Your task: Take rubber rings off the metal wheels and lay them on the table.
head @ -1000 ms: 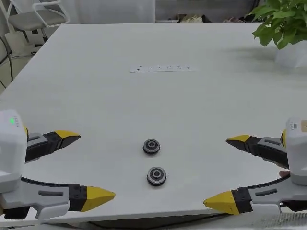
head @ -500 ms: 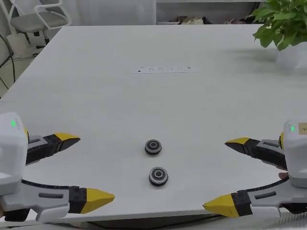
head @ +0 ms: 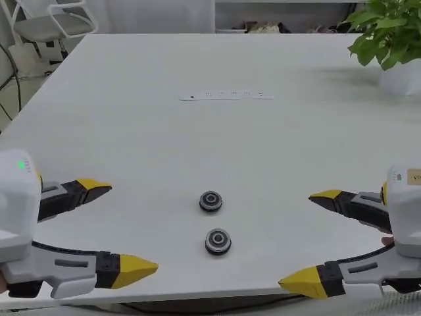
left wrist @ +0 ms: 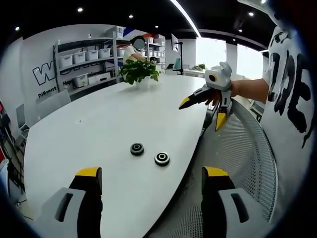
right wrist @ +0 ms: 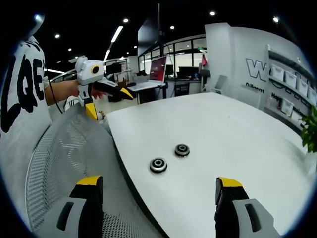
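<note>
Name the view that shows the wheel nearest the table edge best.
Head view: the near wheel sits central, seen from above, hub and dark ring distinct. Both gripper views show it smaller, at a slant.

white table (head: 131,131) | near wheel (head: 218,241) — far wheel (head: 210,201), apart | potted plant (head: 385,33) — far corner

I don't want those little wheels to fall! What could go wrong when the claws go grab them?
The near wheel lies close to the front edge of the table; a clumsy nudge might knock it off. The far wheel sits just behind it, so grabbing one could bump the other. The left claw and right claw are wide open with pointed tips, so such small wheels might slip out.
</note>
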`<state>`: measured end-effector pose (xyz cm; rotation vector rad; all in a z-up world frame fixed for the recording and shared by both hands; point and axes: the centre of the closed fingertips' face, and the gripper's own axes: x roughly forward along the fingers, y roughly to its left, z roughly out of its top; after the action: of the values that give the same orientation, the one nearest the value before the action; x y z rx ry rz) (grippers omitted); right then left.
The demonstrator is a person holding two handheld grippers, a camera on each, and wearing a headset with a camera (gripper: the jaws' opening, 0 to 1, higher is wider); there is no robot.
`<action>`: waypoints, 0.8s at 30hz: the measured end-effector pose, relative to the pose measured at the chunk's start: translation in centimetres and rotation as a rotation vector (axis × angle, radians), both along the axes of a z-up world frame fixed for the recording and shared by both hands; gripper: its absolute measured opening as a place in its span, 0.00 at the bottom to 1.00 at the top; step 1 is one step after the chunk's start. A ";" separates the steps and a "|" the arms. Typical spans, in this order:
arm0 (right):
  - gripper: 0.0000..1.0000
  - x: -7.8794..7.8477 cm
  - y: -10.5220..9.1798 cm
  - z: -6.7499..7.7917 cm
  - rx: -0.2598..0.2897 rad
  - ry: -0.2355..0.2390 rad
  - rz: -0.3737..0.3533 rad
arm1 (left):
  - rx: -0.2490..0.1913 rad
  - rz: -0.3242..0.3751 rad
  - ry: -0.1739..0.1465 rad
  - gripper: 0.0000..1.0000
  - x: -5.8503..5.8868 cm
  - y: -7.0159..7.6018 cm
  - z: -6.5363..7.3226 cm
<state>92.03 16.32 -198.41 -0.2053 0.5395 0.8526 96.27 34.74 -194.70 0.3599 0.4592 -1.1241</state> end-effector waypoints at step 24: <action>0.86 3.8 0.7 1.0 -0.001 -0.072 0.045 | 0.002 -0.056 -0.063 0.78 2.8 -1.8 0.9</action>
<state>95.82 17.05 -197.41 -0.2489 0.4697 0.8858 99.10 32.91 -193.81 0.4115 0.3965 -1.1635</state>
